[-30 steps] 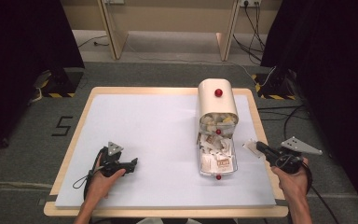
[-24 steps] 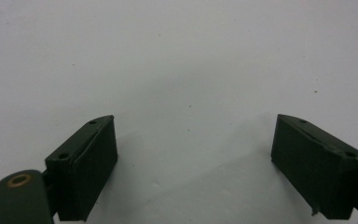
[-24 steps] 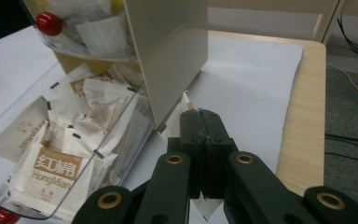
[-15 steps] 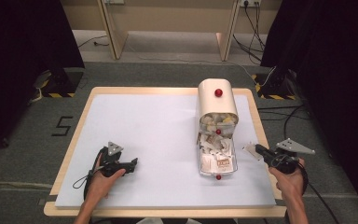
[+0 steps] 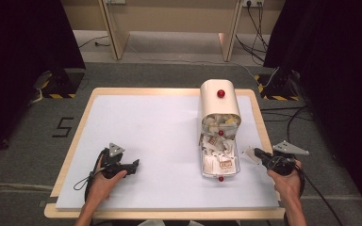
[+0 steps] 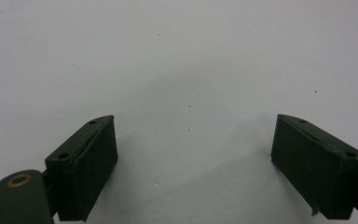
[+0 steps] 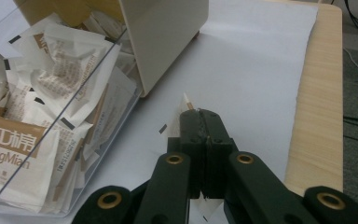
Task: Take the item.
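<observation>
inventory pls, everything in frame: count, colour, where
White mat: one, white, covering the wooden table.
Cream rounded dispenser box with red knob: one, table's right side.
Clear plastic tray: one, pulled out in front of the box.
White paper sachets: many, white and tan, piled in the tray.
Single white sachet: one, pinched by the right gripper.
Left gripper: black, open, on the mat.
Right gripper: black, right of the tray.
</observation>
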{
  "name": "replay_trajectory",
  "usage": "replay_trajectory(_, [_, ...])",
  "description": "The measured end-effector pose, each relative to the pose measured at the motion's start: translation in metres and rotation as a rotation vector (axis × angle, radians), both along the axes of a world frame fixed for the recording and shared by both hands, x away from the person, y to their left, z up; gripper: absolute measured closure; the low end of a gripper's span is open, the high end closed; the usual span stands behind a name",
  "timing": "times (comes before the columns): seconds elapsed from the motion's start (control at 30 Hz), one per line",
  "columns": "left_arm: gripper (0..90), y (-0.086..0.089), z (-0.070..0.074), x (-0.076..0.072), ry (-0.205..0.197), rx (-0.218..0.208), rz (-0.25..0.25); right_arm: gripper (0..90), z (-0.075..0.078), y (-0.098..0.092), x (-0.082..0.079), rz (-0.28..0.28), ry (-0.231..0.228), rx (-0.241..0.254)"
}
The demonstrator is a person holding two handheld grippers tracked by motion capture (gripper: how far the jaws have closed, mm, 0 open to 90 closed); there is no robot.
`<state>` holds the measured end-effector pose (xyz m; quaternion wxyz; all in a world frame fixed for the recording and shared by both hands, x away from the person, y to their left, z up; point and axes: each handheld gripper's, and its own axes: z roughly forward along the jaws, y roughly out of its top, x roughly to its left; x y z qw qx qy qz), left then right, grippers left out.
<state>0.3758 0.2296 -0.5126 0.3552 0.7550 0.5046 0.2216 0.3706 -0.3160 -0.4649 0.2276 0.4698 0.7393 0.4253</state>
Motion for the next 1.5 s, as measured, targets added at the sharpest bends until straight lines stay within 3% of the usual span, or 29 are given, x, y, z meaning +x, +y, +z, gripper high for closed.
replay_trajectory(0.2, [13.4,0.0,0.0,0.0,0.0,0.0,0.0,89.6,-0.006,0.0,0.003,-0.002,0.015,-0.003])
replay_trajectory(0.27, [13.4,0.0,0.0,0.0,0.0,0.001,0.0,89.5,-0.01,0.002,0.005,-0.005,0.023,-0.037])
replay_trajectory(0.33, [13.4,0.0,0.0,0.0,0.0,0.0,0.0,89.3,-0.011,0.003,0.006,-0.01,0.024,-0.033])
replay_trajectory(0.6, [13.4,0.0,0.0,0.0,0.0,0.001,0.0,87.6,-0.012,0.006,0.008,-0.017,0.005,-0.09])
replay_trajectory(0.93, [13.4,0.0,0.0,0.0,0.0,0.0,0.0,85.9,-0.015,0.003,0.009,-0.034,0.007,-0.082])
replay_trajectory(1.5, [13.4,0.0,0.0,0.0,0.0,0.0,0.0,86.1,-0.019,0.0,0.014,-0.071,0.002,-0.118])
